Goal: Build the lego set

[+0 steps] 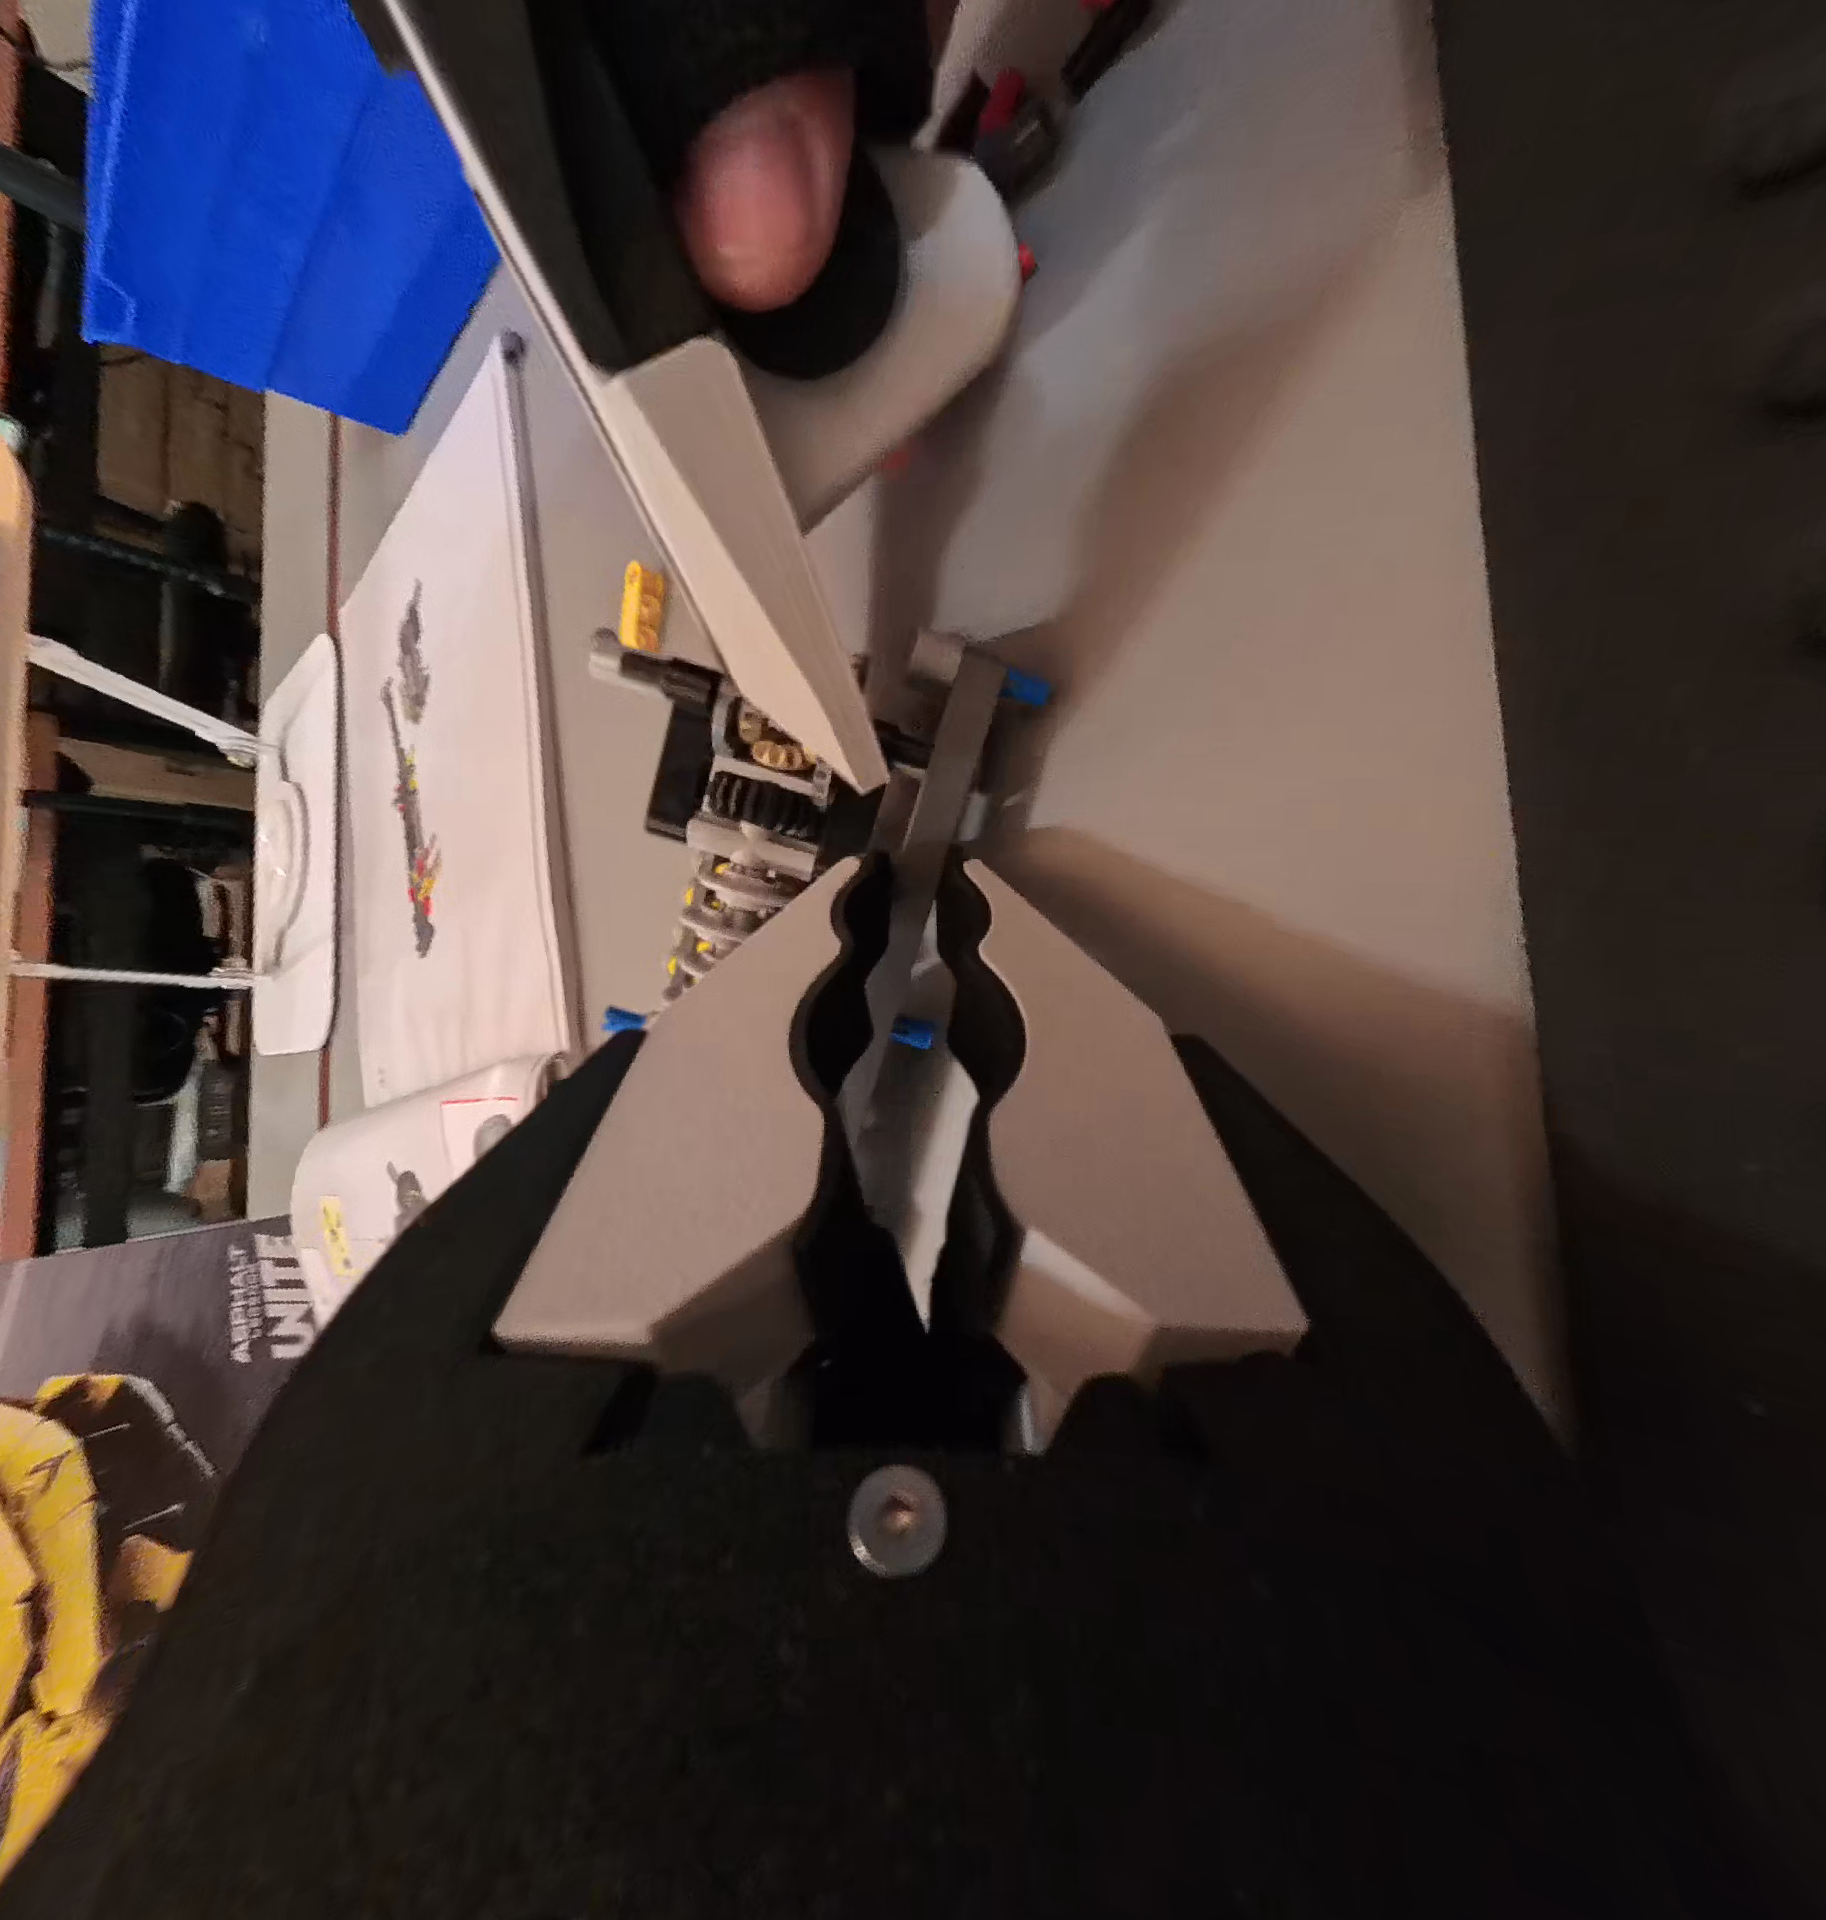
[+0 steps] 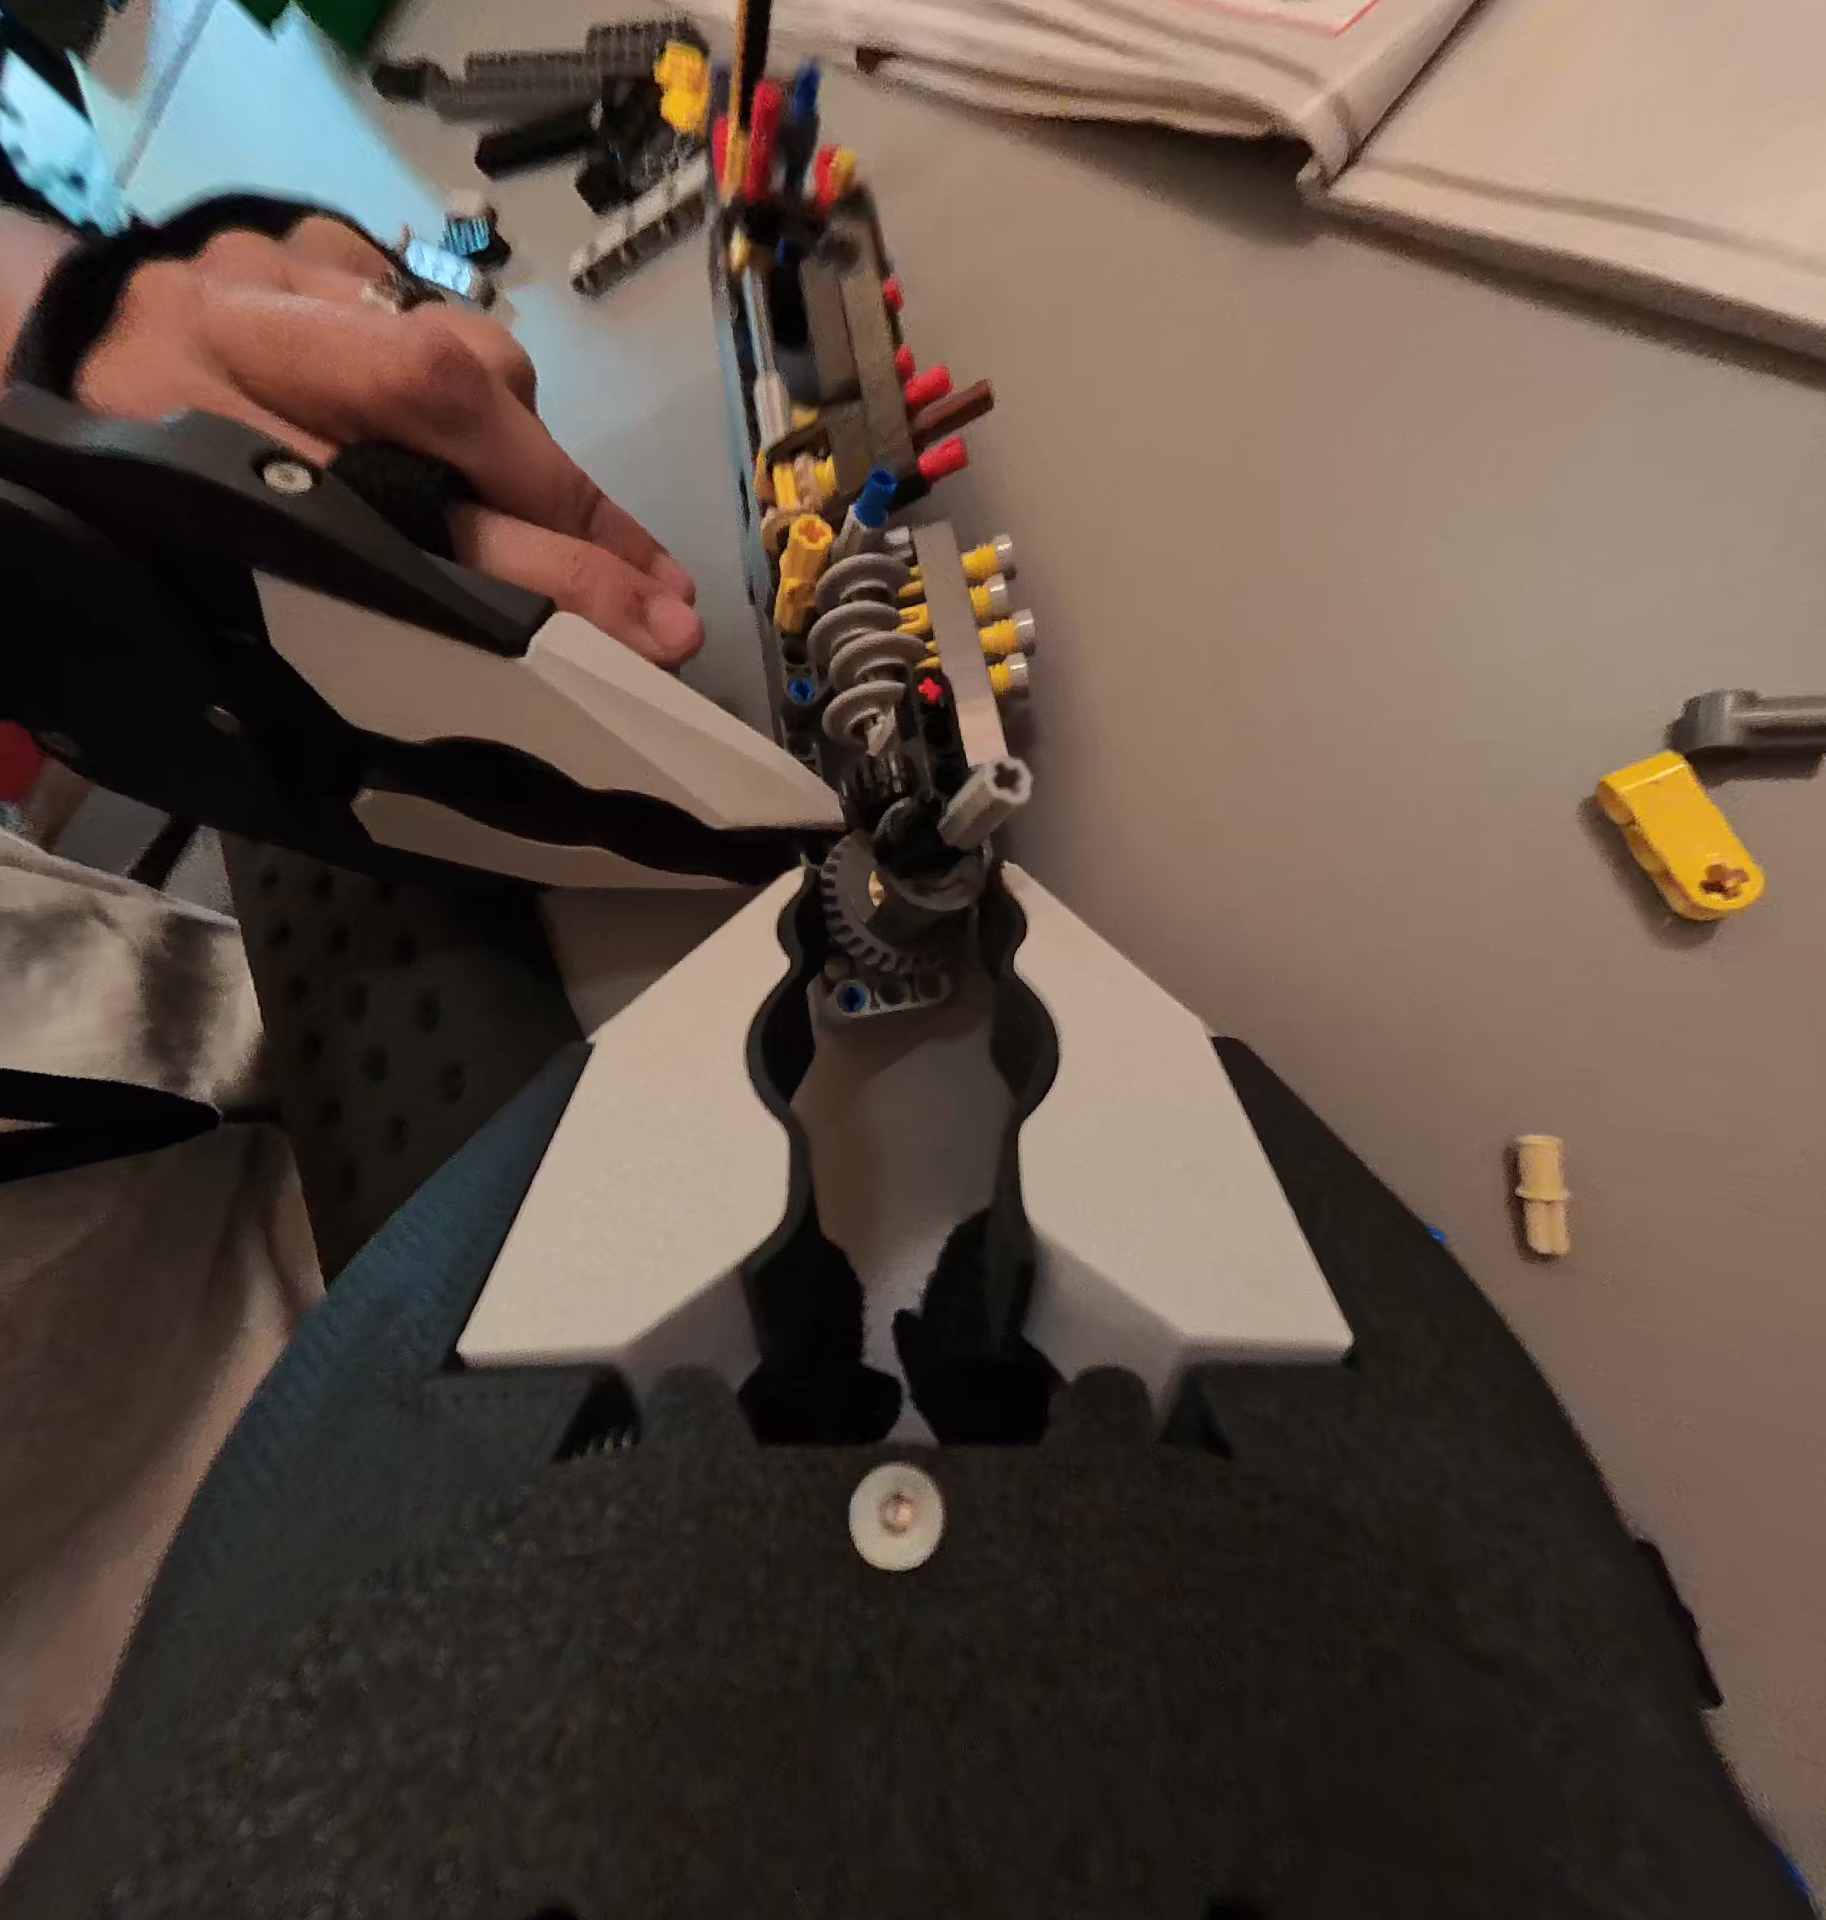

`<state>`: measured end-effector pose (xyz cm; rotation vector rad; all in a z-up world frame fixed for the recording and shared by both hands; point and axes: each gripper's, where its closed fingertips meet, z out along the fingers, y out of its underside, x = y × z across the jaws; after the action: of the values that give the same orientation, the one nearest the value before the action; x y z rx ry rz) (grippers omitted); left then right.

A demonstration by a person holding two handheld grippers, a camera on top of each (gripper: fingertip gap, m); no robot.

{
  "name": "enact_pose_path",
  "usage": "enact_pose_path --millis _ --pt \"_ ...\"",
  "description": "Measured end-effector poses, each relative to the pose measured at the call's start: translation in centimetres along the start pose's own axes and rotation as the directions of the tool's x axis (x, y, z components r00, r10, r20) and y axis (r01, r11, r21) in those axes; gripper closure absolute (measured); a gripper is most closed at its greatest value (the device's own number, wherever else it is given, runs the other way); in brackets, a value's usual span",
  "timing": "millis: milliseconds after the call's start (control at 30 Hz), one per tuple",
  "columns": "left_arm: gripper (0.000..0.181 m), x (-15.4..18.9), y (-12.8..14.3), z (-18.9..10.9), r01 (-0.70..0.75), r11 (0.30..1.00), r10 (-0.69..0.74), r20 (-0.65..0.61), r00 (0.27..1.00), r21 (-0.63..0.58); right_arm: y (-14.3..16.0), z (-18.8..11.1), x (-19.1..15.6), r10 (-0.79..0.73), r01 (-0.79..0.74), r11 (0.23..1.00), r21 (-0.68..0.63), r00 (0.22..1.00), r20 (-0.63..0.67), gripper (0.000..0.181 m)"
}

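Grey table (image 2: 1408,520) carries everything: loose parts at 12 o'clock, a yellow connector (image 2: 1678,847) and tan pin (image 2: 1540,1195) at 3 o'clock in my right wrist view. My right gripper (image 2: 901,904) is clamped on the near end of the long lego chassis (image 2: 867,582), around its gear housing. My left gripper (image 1: 914,883) pinches a grey beam (image 1: 950,769) along the chassis side. I judge I'm seating that beam; next calls for steady, aligned pressure onto the blue pins.

— What colours am I seeing on my lego build (image 2: 867,644)?
— Grey gears, yellow, red and blue pins. Right of it lie a yellow connector (image 2: 1678,847), a grey one (image 2: 1766,720) and a tan pin (image 2: 1541,1195).
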<state>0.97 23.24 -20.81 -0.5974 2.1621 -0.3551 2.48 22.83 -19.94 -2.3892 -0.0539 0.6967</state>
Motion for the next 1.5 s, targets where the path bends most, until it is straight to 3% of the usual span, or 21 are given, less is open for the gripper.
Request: enact_pose_path --millis 133,233,267,367,667,800,967,1100,1200,1300,1433,1500 --pt "0.173 -0.2 -0.3 0.2 -0.162 0.986 0.158 0.113 0.981 0.026 0.0 -0.1 0.3 0.034 -0.034 0.999 -0.013 0.999 0.016 0.152" --pt "0.17 -0.6 -0.8 -0.1 -0.158 0.986 0.148 0.155 0.977 0.053 -0.2 -0.2 0.3 0.045 -0.044 0.999 -0.017 0.999 0.023 0.152" --pt "0.148 -1.1 -1.1 -0.3 -0.146 0.987 0.132 0.184 0.974 0.065 -0.1 -0.2 0.2 0.048 -0.047 0.999 -0.022 0.998 0.033 0.151" --pt "0.133 -1.3 -1.7 -0.3 -0.102 0.991 0.087 0.159 0.984 0.09 -0.1 0.0 0.0 0.057 -0.055 0.998 -0.031 0.997 0.052 0.151" --pt "0.139 -1.2 -2.0 0.4 -0.145 0.986 0.136 0.108 0.985 0.078 -0.2 -0.2 -0.3 -0.015 0.016 0.999 -0.051 1.0 0.027 0.151" --pt "0.149 -1.5 -2.1 0.0 -0.133 0.987 0.122 0.121 0.985 0.091 -0.7 -0.4 -0.6 -0.083 0.084 0.996 -0.018 0.996 0.025 0.148" --pt "0.151 -2.3 -2.8 -0.8 -0.078 0.987 0.059 0.139 0.989 0.138 -1.7 -1.4 -1.7 -0.151 0.137 0.983 0.126 0.982 0.112 0.144" --pt "0.152 -4.4 -3.4 -2.4 0.008 0.974 -0.051 0.185 0.981 0.227 -2.7 -2.8 -2.5 -0.348 0.303 0.898 0.32 0.933 0.093 0.132" --pt "0.152 -5.5 -3.9 -3.6 0.073 0.947 -0.138 0.194 0.971 0.311 -4.1 -3.8 -3.8 -0.302 0.189 0.877 0.441 0.932 0.2 0.125" --pt "0.152 -6.1 -4.3 -4.4 0.049 0.94 -0.135 0.234 0.963 0.339 -5.0 -3.8 -4.8 -0.189 0.032 0.91 0.414 0.92 0.344 0.136" --pt "0.151 -6.4 -4.0 -4.5 -0.013 0.948 -0.084 0.29 0.953 0.317 -5.2 -3.6 -4.9 -0.11 -0.023 0.936 0.351 0.928 0.355 0.146" --pt "0.151 -6.5 -3.8 -4.6 -0.03 0.954 -0.062 0.296 0.953 0.298 -5.3 -3.5 -4.8 -0.111 0.007 0.944 0.329 0.948 0.299 0.148"
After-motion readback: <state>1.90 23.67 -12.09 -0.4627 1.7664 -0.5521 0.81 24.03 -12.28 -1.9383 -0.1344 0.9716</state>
